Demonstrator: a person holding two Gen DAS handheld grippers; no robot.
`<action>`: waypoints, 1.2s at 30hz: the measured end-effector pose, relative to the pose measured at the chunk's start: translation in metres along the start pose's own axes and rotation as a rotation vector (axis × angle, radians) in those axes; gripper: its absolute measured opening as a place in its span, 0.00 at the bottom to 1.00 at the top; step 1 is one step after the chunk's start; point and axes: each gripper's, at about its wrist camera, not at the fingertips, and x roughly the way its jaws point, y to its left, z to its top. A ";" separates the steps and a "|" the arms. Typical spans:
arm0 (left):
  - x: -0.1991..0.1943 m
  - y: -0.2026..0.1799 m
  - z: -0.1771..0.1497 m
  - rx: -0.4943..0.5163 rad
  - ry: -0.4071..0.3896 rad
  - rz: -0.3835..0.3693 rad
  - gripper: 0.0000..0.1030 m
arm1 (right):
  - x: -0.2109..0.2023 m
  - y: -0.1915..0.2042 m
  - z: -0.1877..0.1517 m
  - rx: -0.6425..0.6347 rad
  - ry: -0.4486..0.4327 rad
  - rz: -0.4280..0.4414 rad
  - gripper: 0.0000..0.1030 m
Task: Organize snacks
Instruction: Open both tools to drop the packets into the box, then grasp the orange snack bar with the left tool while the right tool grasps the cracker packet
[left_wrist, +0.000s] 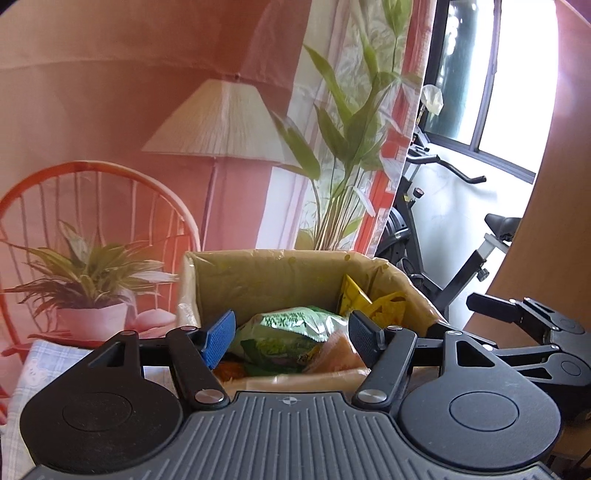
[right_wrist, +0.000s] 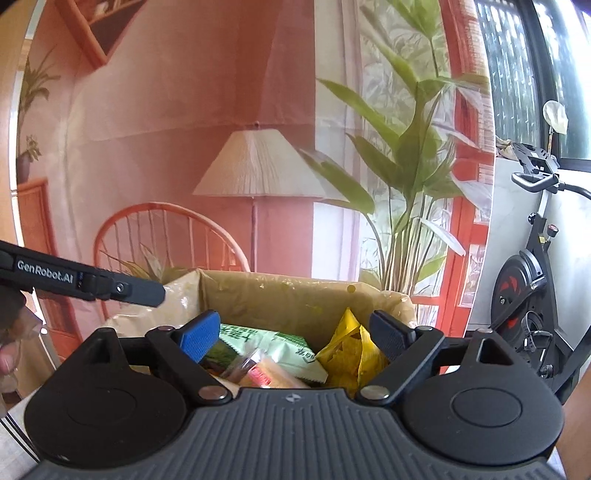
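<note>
A cardboard box (left_wrist: 258, 273) lined with clear plastic holds several snack packs. In the left wrist view a green snack bag (left_wrist: 291, 339) lies in the middle and a yellow bag (left_wrist: 354, 299) leans at the right. My left gripper (left_wrist: 291, 338) is open and empty, just before the box's near edge. In the right wrist view the box (right_wrist: 280, 295) holds a pale green pack (right_wrist: 273, 343), a yellow bag (right_wrist: 347, 350) and a pink and orange pack (right_wrist: 266, 374). My right gripper (right_wrist: 295, 338) is open and empty over the near edge.
A printed backdrop (left_wrist: 147, 110) with a lamp, chair and plants hangs behind the box. An exercise bike (left_wrist: 443, 236) stands at the right by a window. A checked cloth (left_wrist: 44, 362) lies at the left. The right gripper (left_wrist: 517, 317) shows at the right of the left wrist view.
</note>
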 end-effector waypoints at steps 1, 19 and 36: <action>-0.008 0.000 -0.003 0.002 -0.003 0.001 0.68 | -0.007 0.001 -0.002 0.005 -0.003 0.003 0.88; -0.037 -0.009 -0.164 -0.095 0.200 -0.017 0.69 | -0.082 0.014 -0.120 0.100 0.153 -0.016 0.86; 0.007 -0.034 -0.239 -0.093 0.362 -0.009 0.63 | -0.110 -0.012 -0.204 0.083 0.337 -0.094 0.79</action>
